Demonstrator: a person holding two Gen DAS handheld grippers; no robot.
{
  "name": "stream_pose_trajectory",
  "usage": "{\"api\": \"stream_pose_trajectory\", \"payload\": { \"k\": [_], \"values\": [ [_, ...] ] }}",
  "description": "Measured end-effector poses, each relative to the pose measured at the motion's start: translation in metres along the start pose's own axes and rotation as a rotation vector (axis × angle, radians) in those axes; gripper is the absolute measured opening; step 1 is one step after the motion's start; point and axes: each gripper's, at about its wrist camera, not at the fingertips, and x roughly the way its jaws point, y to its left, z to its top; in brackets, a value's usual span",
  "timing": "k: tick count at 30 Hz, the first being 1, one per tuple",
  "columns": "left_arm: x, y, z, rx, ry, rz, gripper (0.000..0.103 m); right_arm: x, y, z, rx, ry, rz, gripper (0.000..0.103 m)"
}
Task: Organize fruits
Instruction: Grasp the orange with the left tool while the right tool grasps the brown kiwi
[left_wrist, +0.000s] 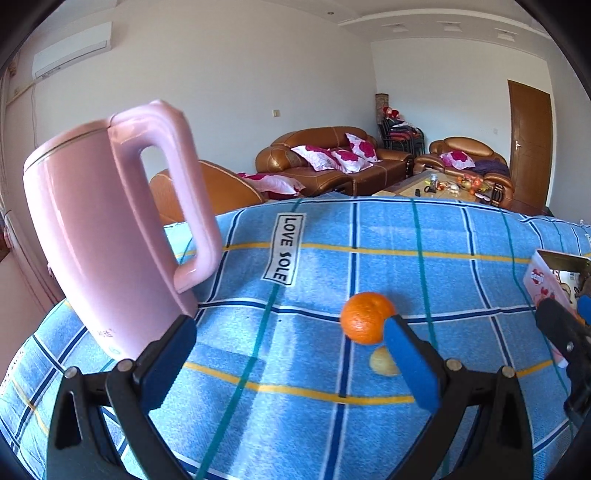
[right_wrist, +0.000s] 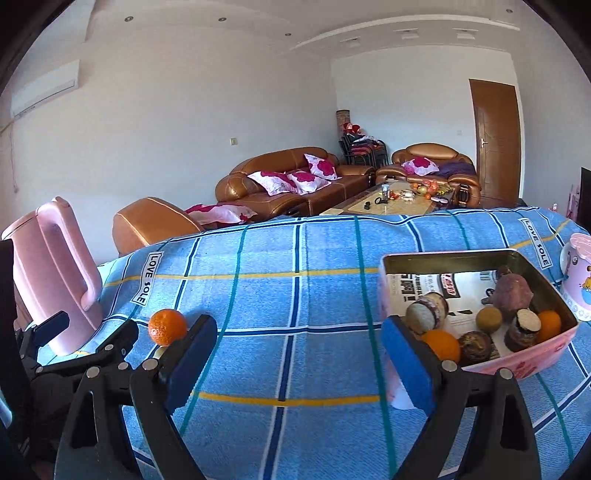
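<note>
A loose orange (left_wrist: 364, 317) lies on the blue checked cloth (left_wrist: 295, 369), just beyond my left gripper's right fingertip. A small pale yellow fruit (left_wrist: 384, 362) sits beside it, partly hidden by that finger. My left gripper (left_wrist: 291, 354) is open with only cloth between its fingers. My right gripper (right_wrist: 299, 354) is also open and holds nothing. To its right stands a pink tin box (right_wrist: 480, 254) containing oranges (right_wrist: 441, 345), a round yellowish fruit (right_wrist: 489, 319) and a purple tuber (right_wrist: 513, 295). In the right wrist view, the loose orange (right_wrist: 167, 326) lies left of the right gripper's left finger.
A tall pink kettle (left_wrist: 110, 229) stands on the cloth at the left, close to the left gripper's left finger. A pink cup (right_wrist: 578, 280) sits right of the box. Brown sofas (right_wrist: 288, 184) and a cluttered coffee table (right_wrist: 388, 203) lie beyond the far edge.
</note>
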Motion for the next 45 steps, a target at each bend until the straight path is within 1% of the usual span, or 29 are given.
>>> {"api": "stream_pose_trajectory", "payload": {
  "k": [2,4,6,8,9,11,13,15,18,20,21,23,25,28,30,32,33,35,38,40,43,45],
  "values": [
    [0.009,0.017,-0.001,-0.032,0.028,0.028,0.103,0.006,0.010,-0.001,-0.011,0.021,0.027,0.092],
    [0.017,0.031,-0.001,-0.060,0.061,0.080,0.103,0.013,0.020,-0.001,-0.028,0.051,0.053,0.092],
    [0.024,0.041,-0.001,-0.066,0.084,0.131,0.103,0.022,0.033,-0.003,-0.053,0.093,0.078,0.092],
    [0.027,0.047,-0.003,-0.071,0.092,0.172,0.103,0.032,0.046,-0.004,-0.084,0.139,0.110,0.092],
    [0.027,0.049,-0.003,-0.074,0.091,0.180,0.103,0.038,0.053,-0.006,-0.096,0.161,0.131,0.091],
    [0.027,0.051,-0.002,-0.078,0.087,0.180,0.103,0.048,0.066,-0.008,-0.118,0.204,0.173,0.084],
    [0.029,0.051,-0.003,-0.073,0.085,0.188,0.103,0.059,0.079,-0.010,-0.144,0.253,0.197,0.068],
    [0.031,0.050,-0.004,-0.059,0.091,0.191,0.103,0.071,0.089,-0.013,-0.157,0.305,0.213,0.061],
    [0.033,0.047,-0.004,-0.047,0.093,0.191,0.103,0.085,0.098,-0.016,-0.167,0.363,0.235,0.056],
    [0.033,0.047,-0.003,-0.043,0.094,0.186,0.103,0.092,0.103,-0.020,-0.188,0.402,0.236,0.047],
    [0.034,0.046,-0.003,-0.041,0.096,0.184,0.103,0.095,0.104,-0.021,-0.193,0.420,0.238,0.038],
    [0.036,0.044,-0.002,-0.036,0.102,0.177,0.103,0.094,0.104,-0.022,-0.189,0.419,0.246,0.037],
    [0.037,0.043,-0.002,-0.032,0.106,0.164,0.103,0.094,0.099,-0.022,-0.171,0.421,0.260,0.030],
    [0.036,0.044,-0.003,-0.029,0.108,0.135,0.103,0.090,0.087,-0.020,-0.123,0.414,0.281,0.029],
    [0.035,0.040,-0.002,-0.022,0.100,0.113,0.103,0.084,0.075,-0.016,-0.076,0.380,0.275,0.029],
    [0.033,0.036,-0.001,-0.014,0.089,0.083,0.103,0.076,0.059,-0.009,-0.023,0.320,0.267,0.029],
    [0.032,0.033,-0.001,-0.012,0.084,0.060,0.103,0.071,0.053,-0.006,-0.017,0.285,0.239,0.029],
    [0.030,0.028,0.000,-0.017,0.076,0.002,0.103,0.061,0.042,0.002,-0.032,0.199,0.151,0.029],
    [0.031,0.013,0.003,-0.014,0.098,-0.069,0.103,0.051,0.031,0.012,-0.061,0.103,0.048,0.029],
    [0.033,-0.001,0.010,0.011,0.110,-0.096,0.103,0.048,0.026,0.015,-0.059,0.081,0.024,0.029],
    [0.037,-0.026,0.022,0.053,0.099,-0.129,0.100,0.047,0.021,0.019,-0.052,0.065,0.005,0.029],
    [0.045,-0.040,0.027,0.077,0.115,-0.135,0.090,0.045,0.017,0.019,-0.043,0.058,0.001,0.030]
  ]
}}
